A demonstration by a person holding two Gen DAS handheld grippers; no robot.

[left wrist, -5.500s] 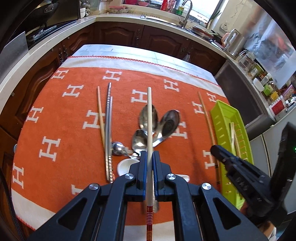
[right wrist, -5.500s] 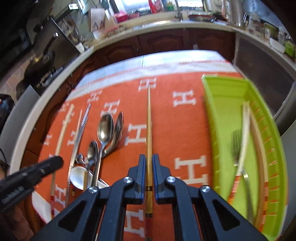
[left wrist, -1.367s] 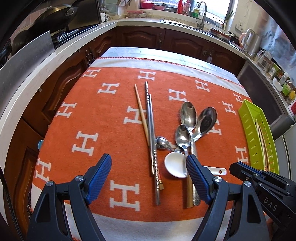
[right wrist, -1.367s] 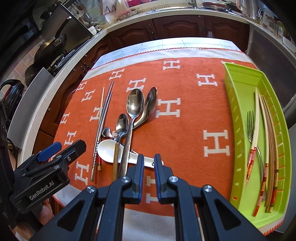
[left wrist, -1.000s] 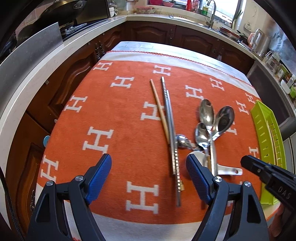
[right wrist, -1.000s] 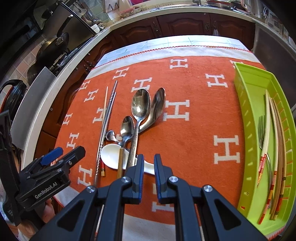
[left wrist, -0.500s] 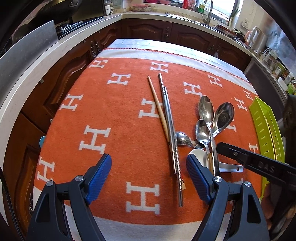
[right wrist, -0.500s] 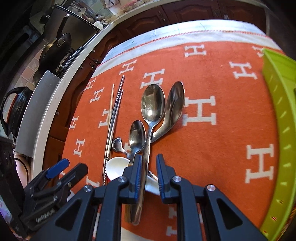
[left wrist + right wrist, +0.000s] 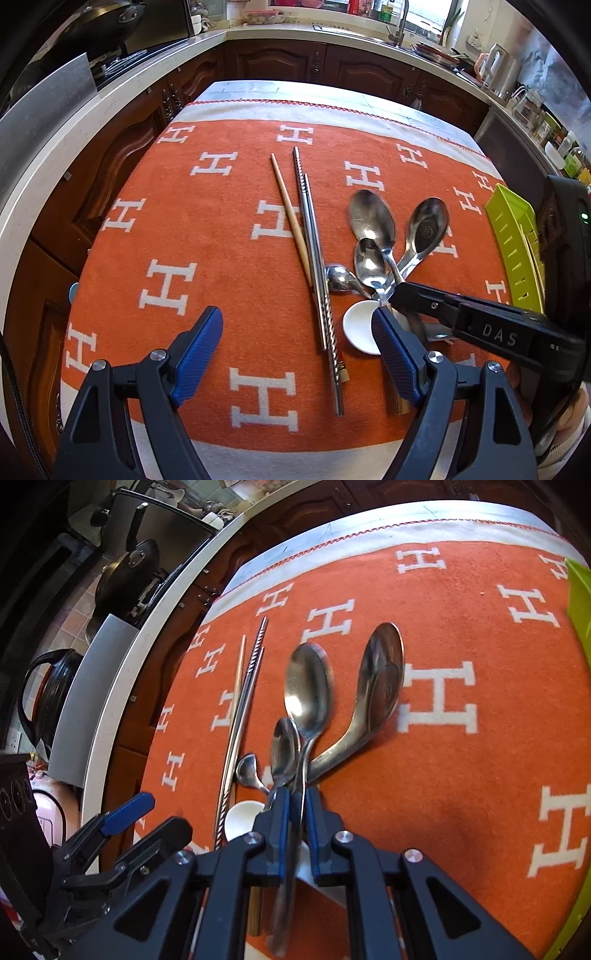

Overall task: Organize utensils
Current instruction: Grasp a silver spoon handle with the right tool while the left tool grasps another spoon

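Note:
Several spoons lie bunched on the orange cloth (image 9: pixel 207 251). A large steel spoon (image 9: pixel 308 686) has its handle running between the fingers of my right gripper (image 9: pixel 295 797), whose jaws stand narrowly apart around the handle, low over the pile. A smaller spoon (image 9: pixel 284 749), a curved spoon (image 9: pixel 380 675), a tiny spoon (image 9: pixel 247 770) and a white ceramic spoon (image 9: pixel 360 326) lie beside it. A wooden chopstick (image 9: pixel 290 218) and two metal chopsticks (image 9: pixel 314 251) lie to the left. My left gripper (image 9: pixel 299 343) is wide open and empty, above the cloth's near edge.
A green tray (image 9: pixel 515 247) stands at the cloth's right edge. Counters with a sink, pans and a kettle ring the table. The right gripper's body (image 9: pixel 480 328) crosses the left wrist view at right.
My right gripper has dropped down and forward onto the spoon pile, its fingers now around the large spoon's handle. The left gripper stays open, nearly still.

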